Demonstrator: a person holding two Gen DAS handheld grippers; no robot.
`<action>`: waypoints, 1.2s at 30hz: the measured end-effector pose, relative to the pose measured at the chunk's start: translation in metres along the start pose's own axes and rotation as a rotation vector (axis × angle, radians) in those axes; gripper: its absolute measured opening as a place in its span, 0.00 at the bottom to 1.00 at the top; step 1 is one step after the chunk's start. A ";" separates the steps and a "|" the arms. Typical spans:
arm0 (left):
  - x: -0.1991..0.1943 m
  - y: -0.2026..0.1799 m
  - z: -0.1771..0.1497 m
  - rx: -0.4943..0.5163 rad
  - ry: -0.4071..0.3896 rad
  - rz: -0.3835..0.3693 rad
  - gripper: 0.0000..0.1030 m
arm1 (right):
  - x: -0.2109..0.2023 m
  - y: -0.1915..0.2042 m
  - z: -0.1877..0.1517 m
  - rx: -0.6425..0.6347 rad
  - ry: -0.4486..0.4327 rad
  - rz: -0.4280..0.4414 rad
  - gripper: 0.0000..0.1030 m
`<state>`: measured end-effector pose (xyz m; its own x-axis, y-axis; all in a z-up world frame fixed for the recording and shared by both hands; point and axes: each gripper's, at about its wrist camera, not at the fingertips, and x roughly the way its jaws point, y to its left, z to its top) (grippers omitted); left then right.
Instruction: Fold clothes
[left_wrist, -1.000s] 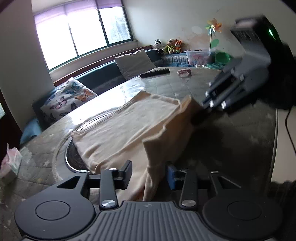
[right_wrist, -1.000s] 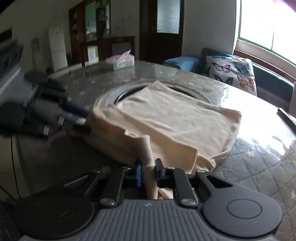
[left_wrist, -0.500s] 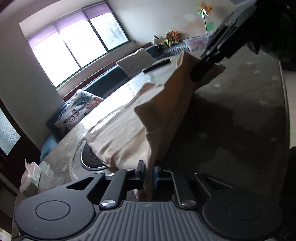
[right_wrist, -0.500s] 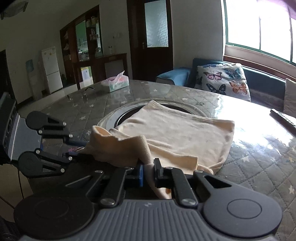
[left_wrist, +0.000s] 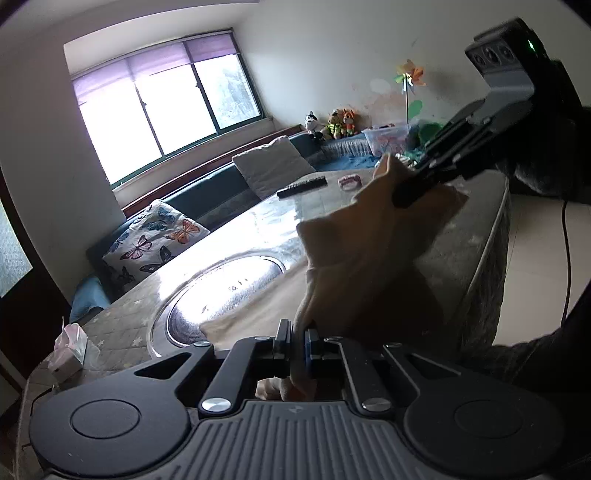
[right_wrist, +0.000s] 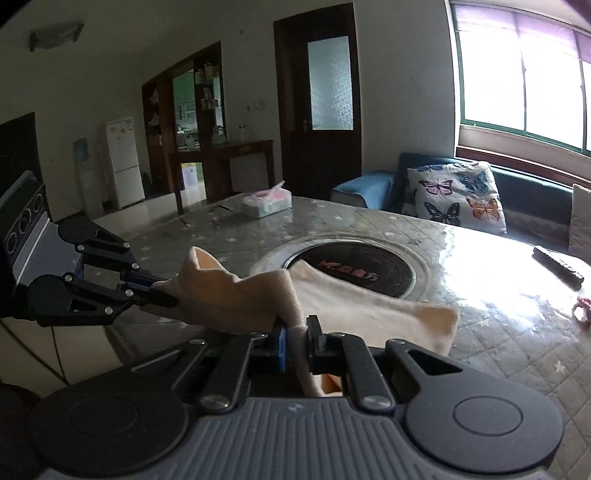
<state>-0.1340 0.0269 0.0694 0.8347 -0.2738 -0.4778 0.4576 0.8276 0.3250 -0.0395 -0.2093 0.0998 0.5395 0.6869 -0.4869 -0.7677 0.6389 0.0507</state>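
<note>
A beige garment (left_wrist: 354, 266) is lifted by its near edge off the quilted table (left_wrist: 258, 221); its far part still lies by the round inset. My left gripper (left_wrist: 297, 341) is shut on one corner of it. My right gripper (right_wrist: 295, 339) is shut on the other corner of the garment (right_wrist: 236, 295). In the left wrist view the right gripper (left_wrist: 410, 192) shows at upper right, pinching the cloth. In the right wrist view the left gripper (right_wrist: 162, 291) shows at left, pinching the cloth. The cloth sags between them.
A round metal-rimmed inset (right_wrist: 354, 273) sits in the table's middle. A tissue box (right_wrist: 267, 201) stands at the far side, a remote (left_wrist: 303, 186) and a small pink item (left_wrist: 349, 182) at the other end. A sofa with cushions (right_wrist: 454, 195) runs under the window.
Both grippers have risen with the garment's near edge, lifting it off the table. The left gripper went from open to shut on the cloth. More of the round inset is uncovered.
</note>
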 end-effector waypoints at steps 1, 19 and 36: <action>0.003 0.002 0.003 -0.004 -0.004 0.004 0.07 | -0.001 0.002 0.001 -0.008 0.001 -0.003 0.09; 0.194 0.100 0.008 -0.226 0.184 0.022 0.12 | 0.159 -0.110 0.042 0.150 0.155 -0.106 0.09; 0.203 0.147 -0.002 -0.349 0.206 0.151 0.46 | 0.145 -0.142 0.018 0.279 0.125 -0.205 0.23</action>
<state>0.1017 0.0935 0.0188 0.7898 -0.0629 -0.6101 0.1744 0.9767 0.1250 0.1537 -0.1946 0.0374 0.6128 0.4982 -0.6134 -0.5148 0.8406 0.1685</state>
